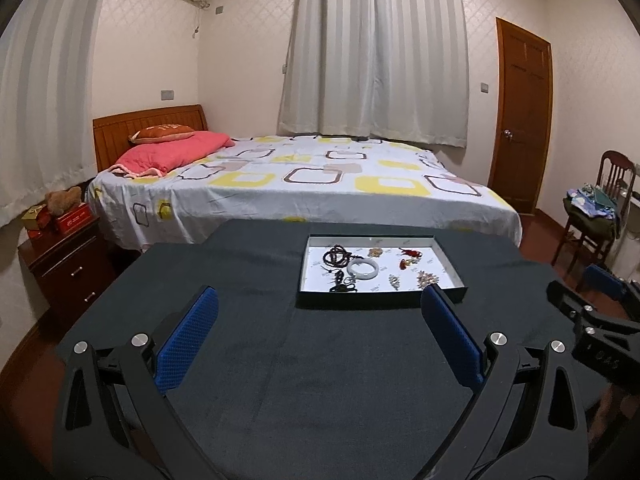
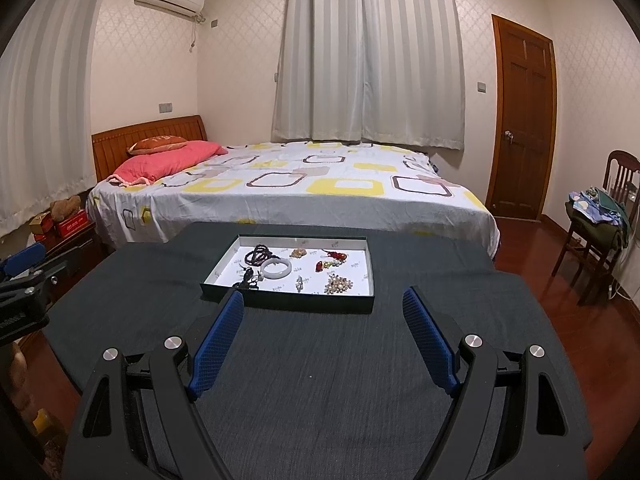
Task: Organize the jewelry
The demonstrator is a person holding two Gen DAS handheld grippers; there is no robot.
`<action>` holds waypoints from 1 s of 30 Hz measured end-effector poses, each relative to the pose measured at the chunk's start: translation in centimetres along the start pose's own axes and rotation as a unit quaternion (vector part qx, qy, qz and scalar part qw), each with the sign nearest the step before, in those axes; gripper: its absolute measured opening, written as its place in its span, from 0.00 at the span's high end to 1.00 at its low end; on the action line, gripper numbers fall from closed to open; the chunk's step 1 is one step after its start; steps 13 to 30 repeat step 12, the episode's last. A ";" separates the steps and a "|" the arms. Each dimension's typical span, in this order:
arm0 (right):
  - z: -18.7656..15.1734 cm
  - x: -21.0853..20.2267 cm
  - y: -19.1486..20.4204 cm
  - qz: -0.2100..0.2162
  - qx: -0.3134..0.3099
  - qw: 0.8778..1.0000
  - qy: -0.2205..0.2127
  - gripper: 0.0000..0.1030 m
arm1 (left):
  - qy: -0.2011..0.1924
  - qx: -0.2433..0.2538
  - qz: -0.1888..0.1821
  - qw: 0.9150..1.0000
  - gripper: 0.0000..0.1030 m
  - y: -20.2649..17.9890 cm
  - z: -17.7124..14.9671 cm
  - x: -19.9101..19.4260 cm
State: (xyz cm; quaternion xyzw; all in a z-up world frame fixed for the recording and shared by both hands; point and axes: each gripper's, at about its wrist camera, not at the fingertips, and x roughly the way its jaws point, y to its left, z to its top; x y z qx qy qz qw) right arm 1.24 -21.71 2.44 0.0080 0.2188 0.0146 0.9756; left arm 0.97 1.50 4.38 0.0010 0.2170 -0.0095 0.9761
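A shallow tray (image 2: 370,280) of jewelry is seen near the far edge of a dark-clothed table (image 2: 320,360). Inside it, on the white lining, the pieces are spread in loose groups: a dark bead string (image 2: 258,255) at the back left, a pale bangle (image 2: 277,268) just beside it, a black tangle (image 2: 246,280) at the near left corner, a gold piece (image 2: 298,253) at the back, red charms (image 2: 330,260) to the right, a small silver piece (image 2: 299,282) and a round brooch (image 2: 339,284) along the near side. All jewelry in view is held within the tray; none is seen on the cloth. Whether the pieces are already sorted or are waiting to be sorted cannot be settled, since the layout fits both a finished tidy-up and a tray set out for one. Some pieces overlap at the left, which is judged the least orderly part.

The left gripper (image 1: 319,308) and the right gripper (image 2: 323,308) are held low over the table, short of the tray, both spread wide with nothing between the blue pads. Beyond the table, a bed (image 2: 280,188), curtains (image 2: 368,52) and a door (image 2: 522,120) are shown.
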 end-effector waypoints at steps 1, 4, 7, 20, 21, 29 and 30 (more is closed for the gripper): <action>-0.1 0.1 0.0 0.000 0.000 1.000 0.001 0.23 | 0.003 0.000 0.003 1.000 0.04 0.0 -0.1 0.3; -0.3 0.5 -0.1 0.000 0.001 1.000 0.007 0.23 | 0.021 -0.011 0.011 1.000 0.04 0.4 -0.3 1.3; -0.5 1.0 -0.5 -0.003 0.003 1.000 0.013 0.23 | 0.036 -0.020 0.013 0.999 0.04 0.9 -0.7 2.4; -1.2 3.0 -1.7 -0.016 0.013 0.999 0.032 0.23 | 0.061 -0.030 0.016 0.998 0.04 2.2 -1.6 5.3; -1.2 3.0 -1.7 -0.016 0.013 0.999 0.032 0.23 | 0.061 -0.030 0.016 0.998 0.04 2.2 -1.6 5.3; -1.2 3.0 -1.7 -0.016 0.013 0.999 0.032 0.23 | 0.061 -0.030 0.016 0.998 0.04 2.2 -1.6 5.3; -1.2 3.0 -1.7 -0.016 0.013 0.999 0.032 0.23 | 0.061 -0.030 0.016 0.998 0.04 2.2 -1.6 5.3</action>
